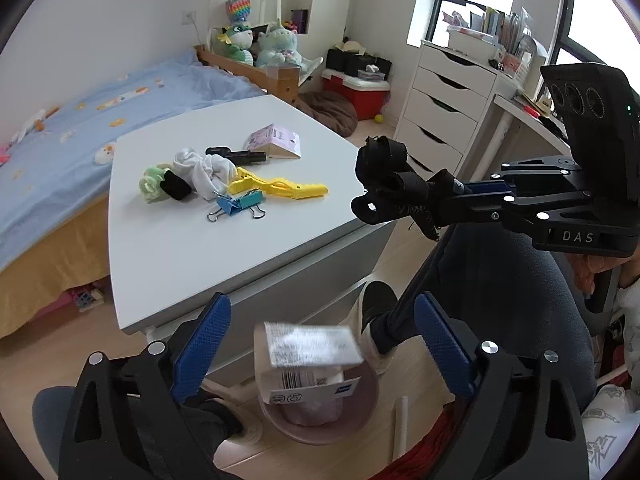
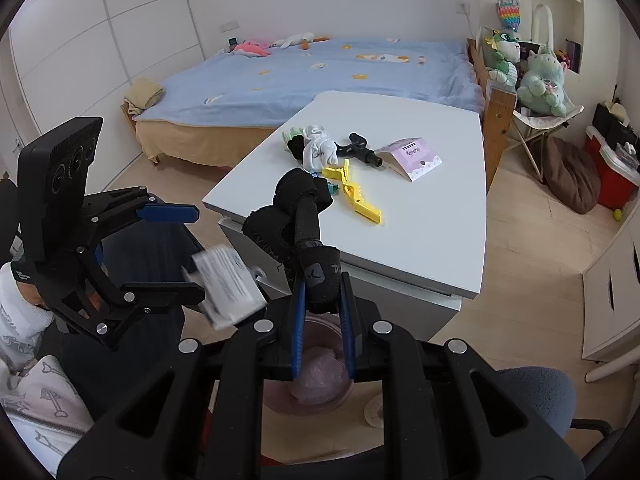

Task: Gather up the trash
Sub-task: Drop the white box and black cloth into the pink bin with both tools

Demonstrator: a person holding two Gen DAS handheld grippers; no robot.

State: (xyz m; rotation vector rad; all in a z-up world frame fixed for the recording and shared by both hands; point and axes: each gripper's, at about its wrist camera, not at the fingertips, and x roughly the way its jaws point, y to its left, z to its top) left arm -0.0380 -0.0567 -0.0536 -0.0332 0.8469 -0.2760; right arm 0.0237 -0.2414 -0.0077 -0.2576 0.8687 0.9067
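Note:
My left gripper (image 1: 316, 348) is open. A small white box (image 1: 308, 360) hangs blurred between its jaws, touching neither, above the pink bin (image 1: 320, 420) on the floor; the box also shows in the right wrist view (image 2: 226, 292). My right gripper (image 2: 322, 300) is shut on a black knotted strap (image 2: 296, 216), held off the near edge of the table; the strap also shows in the left wrist view (image 1: 394, 184). The pink bin (image 2: 308, 384) sits below it.
On the white table (image 1: 192, 240) lie a white cloth (image 1: 204, 168), a green and black bundle (image 1: 162, 186), a yellow clip (image 1: 280, 188), a blue binder clip (image 1: 238, 204), a black tool (image 1: 238, 155) and a pink packet (image 1: 276, 142). A bed stands behind, white drawers (image 1: 444, 100) on the right.

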